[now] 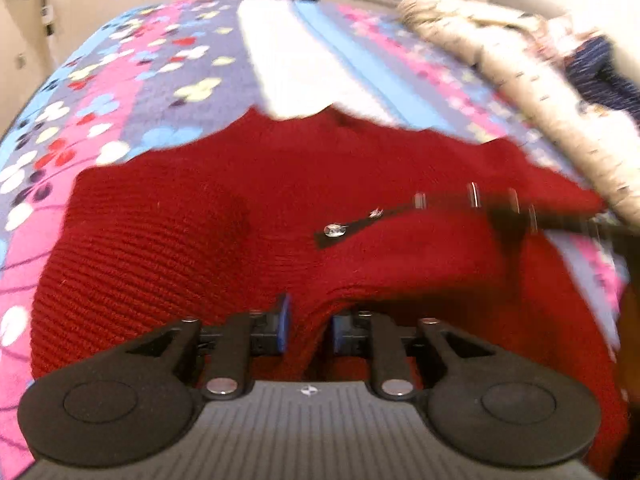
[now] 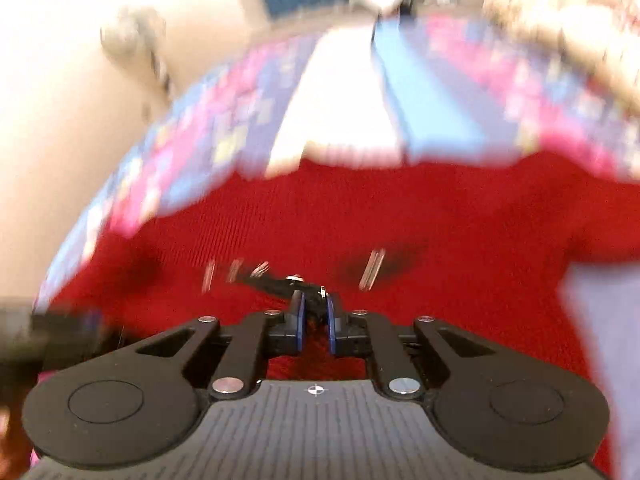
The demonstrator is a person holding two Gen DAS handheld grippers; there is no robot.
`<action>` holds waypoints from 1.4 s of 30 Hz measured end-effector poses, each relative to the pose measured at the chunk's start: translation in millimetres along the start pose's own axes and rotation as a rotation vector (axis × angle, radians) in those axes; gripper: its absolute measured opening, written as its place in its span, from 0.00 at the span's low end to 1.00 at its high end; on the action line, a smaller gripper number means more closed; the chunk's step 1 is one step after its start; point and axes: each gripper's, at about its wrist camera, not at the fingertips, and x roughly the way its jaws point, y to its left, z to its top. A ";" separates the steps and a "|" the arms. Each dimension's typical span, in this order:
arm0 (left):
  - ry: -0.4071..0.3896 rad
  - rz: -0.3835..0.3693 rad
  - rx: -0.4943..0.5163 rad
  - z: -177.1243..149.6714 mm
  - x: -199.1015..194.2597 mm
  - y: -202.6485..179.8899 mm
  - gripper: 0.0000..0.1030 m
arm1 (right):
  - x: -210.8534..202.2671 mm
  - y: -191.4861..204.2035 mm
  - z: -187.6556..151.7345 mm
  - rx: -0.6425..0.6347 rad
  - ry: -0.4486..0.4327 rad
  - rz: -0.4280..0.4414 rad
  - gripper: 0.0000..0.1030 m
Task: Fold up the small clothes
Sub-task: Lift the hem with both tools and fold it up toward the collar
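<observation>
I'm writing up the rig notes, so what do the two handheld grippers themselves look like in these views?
Both look alike. The left gripper and right gripper have matte black linkage arms with silver pivot pins, blue pads on the fingertips, two round black discs at the sides, and a grey ribbed base plate with a small crosshair mark. No cables, hands or sleeves show.

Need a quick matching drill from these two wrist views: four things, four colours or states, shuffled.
Things:
1. sweater
2. left hand-held gripper
3. right hand-held gripper
4. towel

Colour or state:
A. white
B. pads apart, a knit fold between them
C. red
D. pads nearly together on a black trim strip

Pairs: 1-C, 2-B, 3-D, 4-A
</observation>
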 end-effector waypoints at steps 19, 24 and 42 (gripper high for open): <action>0.040 0.089 -0.525 8.1 5.3 116.6 0.40 | 40.9 -102.1 36.6 0.235 0.004 -0.185 0.36; -0.016 0.304 -0.388 17.4 -5.1 93.7 0.18 | 49.3 -117.1 27.5 0.285 0.075 -0.255 0.36; -0.025 0.253 -0.247 17.8 -8.6 48.5 0.09 | 44.6 -114.4 23.4 0.261 0.077 -0.213 0.46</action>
